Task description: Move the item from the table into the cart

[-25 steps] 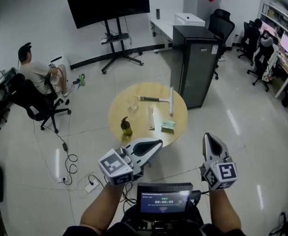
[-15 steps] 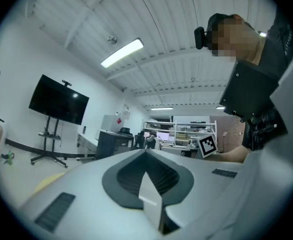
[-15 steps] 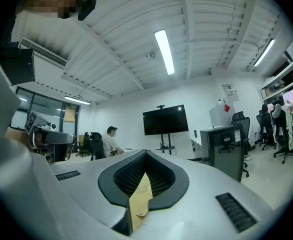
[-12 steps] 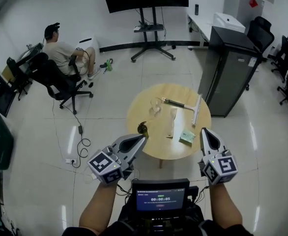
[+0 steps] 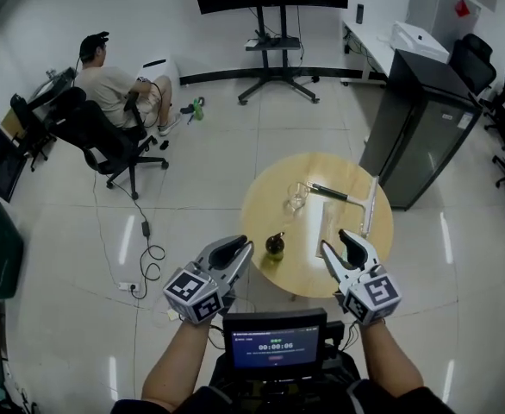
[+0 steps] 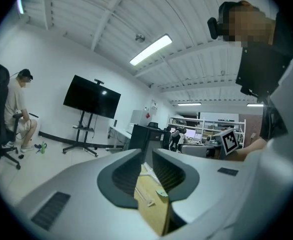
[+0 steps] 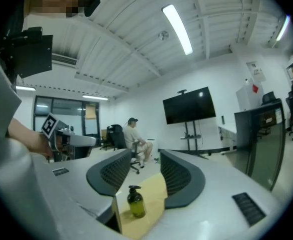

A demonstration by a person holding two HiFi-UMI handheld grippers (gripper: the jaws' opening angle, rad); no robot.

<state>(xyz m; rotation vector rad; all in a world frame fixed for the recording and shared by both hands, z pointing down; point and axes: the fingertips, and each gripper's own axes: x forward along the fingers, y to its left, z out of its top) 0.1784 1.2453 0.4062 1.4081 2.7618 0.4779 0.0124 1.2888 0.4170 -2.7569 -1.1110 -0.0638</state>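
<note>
Both tools hang over the near edge of the round wooden table, neither touching anything.

Left gripper: jaws parted and opening. The left gripper view shows nothing between its pads; only the tabletop lies beyond the gap.

Right gripper: jaws parted and opening. The right gripper view shows the gap empty. The dark green pump bottle appears through it, farther off and clear of both pads.

Task item: the pump bottle stands upright near the table's near-left edge, between the two grippers in the head view and closer to the left one.

Other items on the table: a clear glass towards the middle, and a long-handled squeegee lying flat by the far-right edge. A pale sheet lies just ahead of the right gripper.

Surroundings: a tall dark cabinet stands just beyond the table's right side. A person sits in an office chair well apart, far left.
</note>
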